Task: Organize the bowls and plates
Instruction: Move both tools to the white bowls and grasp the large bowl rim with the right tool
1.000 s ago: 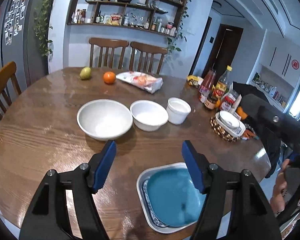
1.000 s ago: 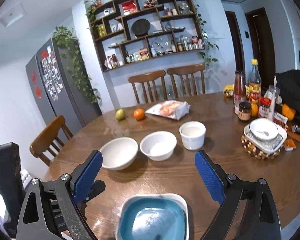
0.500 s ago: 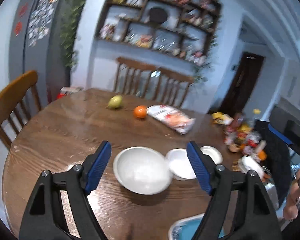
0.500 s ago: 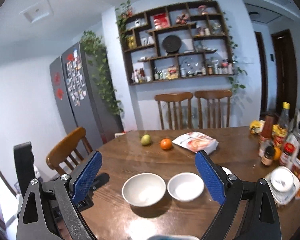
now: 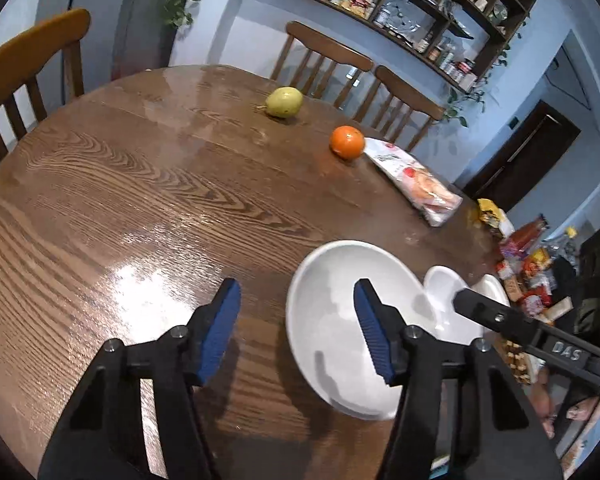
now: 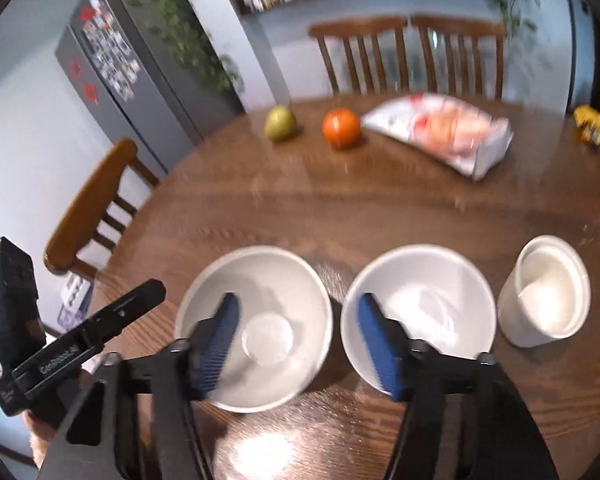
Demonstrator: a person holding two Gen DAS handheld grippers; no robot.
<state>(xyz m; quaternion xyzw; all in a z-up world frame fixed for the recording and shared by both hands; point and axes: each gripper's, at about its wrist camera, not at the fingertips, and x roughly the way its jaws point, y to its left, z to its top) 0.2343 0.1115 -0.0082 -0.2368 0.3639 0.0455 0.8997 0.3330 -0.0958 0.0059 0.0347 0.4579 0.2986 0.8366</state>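
Three white dishes stand in a row on the round wooden table (image 6: 380,208): a large bowl (image 6: 260,280), a medium bowl (image 6: 428,292) and a straight-sided cup (image 6: 544,292). My left gripper (image 5: 298,320) hangs low over the large bowl (image 5: 332,300). Its near left rim lies between the closing jaws, the right finger (image 5: 374,336) over the bowl's inside, and no pad presses on it. My right gripper (image 6: 298,340) is also closing. It straddles the gap between the large and medium bowls, with one finger (image 6: 216,344) over the large bowl.
A pear (image 6: 279,122), an orange (image 6: 341,127) and a snack bag (image 6: 440,132) lie on the far side of the table. Bottles and packets (image 5: 528,260) crowd its right edge. Wooden chairs (image 6: 408,56) stand around it. Bare wood spreads left of the bowls.
Both grippers moved forward and down, from over the blue plate to the white bowls. Their jaws have narrowed. The blue plate has dropped out of view.
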